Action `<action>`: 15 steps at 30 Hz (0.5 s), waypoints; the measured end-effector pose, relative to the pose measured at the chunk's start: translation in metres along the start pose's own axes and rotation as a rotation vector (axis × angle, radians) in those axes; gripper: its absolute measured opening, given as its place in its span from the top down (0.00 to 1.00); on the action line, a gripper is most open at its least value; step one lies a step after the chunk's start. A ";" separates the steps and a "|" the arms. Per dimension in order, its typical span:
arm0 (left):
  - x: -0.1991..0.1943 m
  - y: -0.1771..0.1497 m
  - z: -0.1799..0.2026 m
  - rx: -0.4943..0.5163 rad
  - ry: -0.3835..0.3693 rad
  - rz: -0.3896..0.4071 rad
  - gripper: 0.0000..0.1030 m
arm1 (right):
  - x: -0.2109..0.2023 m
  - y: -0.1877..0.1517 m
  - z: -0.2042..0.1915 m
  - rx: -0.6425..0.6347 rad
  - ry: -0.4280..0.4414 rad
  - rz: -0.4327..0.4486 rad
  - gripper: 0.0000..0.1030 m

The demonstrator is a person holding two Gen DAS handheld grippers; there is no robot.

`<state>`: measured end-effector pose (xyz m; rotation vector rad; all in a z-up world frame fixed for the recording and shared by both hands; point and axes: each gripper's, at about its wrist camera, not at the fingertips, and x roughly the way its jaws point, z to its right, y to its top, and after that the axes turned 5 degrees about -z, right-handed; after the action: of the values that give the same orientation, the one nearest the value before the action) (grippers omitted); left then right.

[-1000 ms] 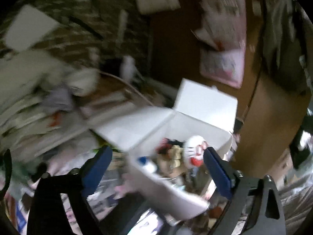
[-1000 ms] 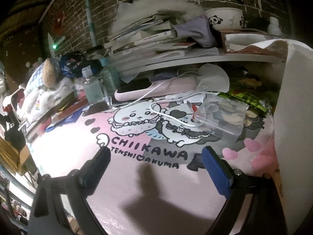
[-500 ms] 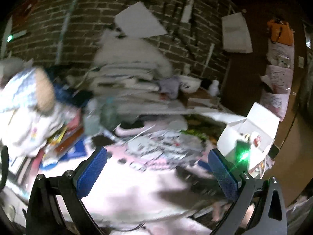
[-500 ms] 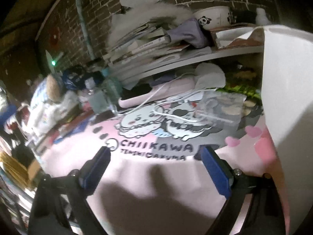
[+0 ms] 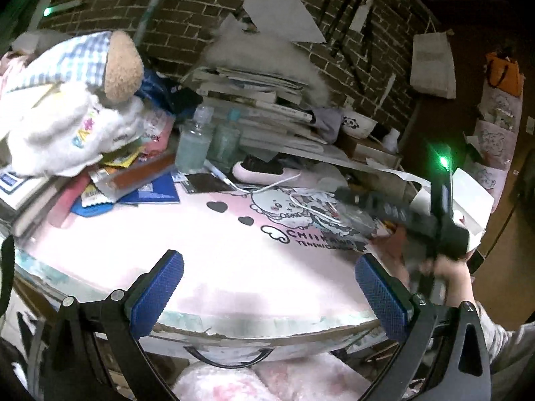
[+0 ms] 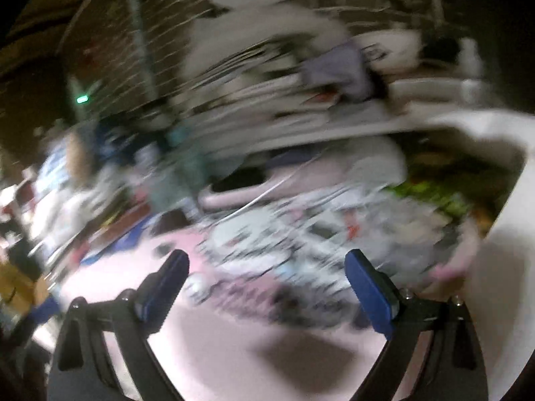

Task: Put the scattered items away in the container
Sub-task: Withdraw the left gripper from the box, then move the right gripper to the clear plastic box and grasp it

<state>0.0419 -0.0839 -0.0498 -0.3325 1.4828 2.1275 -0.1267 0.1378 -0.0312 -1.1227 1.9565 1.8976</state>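
My left gripper [image 5: 267,292] is open and empty, held above the near edge of the pink Chiikawa mat [image 5: 217,244]. The white container box [image 5: 468,200] stands open at the mat's far right. The other gripper tool [image 5: 418,224], black with a green light, is held by a hand in front of that box. In the blurred right wrist view my right gripper [image 6: 267,292] is open and empty over the pink mat [image 6: 234,351], with the white box wall [image 6: 501,234] at its right. A clear plastic case [image 5: 354,217] and a white cable [image 5: 277,185] lie on the mat.
Two clear bottles [image 5: 194,147] and a pink power strip [image 5: 267,173] stand at the mat's back. Stacked books and papers [image 5: 260,100] rise behind them. A plush toy pile [image 5: 77,107] and blue booklets [image 5: 150,193] crowd the left. A brick wall [image 5: 200,6] is behind.
My left gripper has swung from over the white box to the left, now facing the whole desk. The right wrist view has gone blurred with fast motion; both grippers stay open.
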 end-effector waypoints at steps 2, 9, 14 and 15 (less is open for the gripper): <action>0.002 -0.002 -0.002 0.000 -0.010 -0.004 0.00 | 0.004 0.010 0.012 0.026 -0.087 0.009 0.10; 0.008 -0.005 -0.009 -0.019 -0.022 -0.013 0.00 | 0.038 0.027 0.045 0.175 -0.116 -0.143 0.10; 0.009 -0.008 -0.013 -0.024 -0.016 -0.015 0.00 | 0.044 0.030 0.051 0.212 -0.117 -0.163 0.09; 0.010 -0.008 -0.013 -0.026 -0.015 -0.016 0.00 | 0.044 0.030 0.051 0.215 -0.117 -0.168 0.10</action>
<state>0.0368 -0.0916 -0.0655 -0.3366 1.4406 2.1337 -0.1942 0.1653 -0.0432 -1.0530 1.8849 1.5890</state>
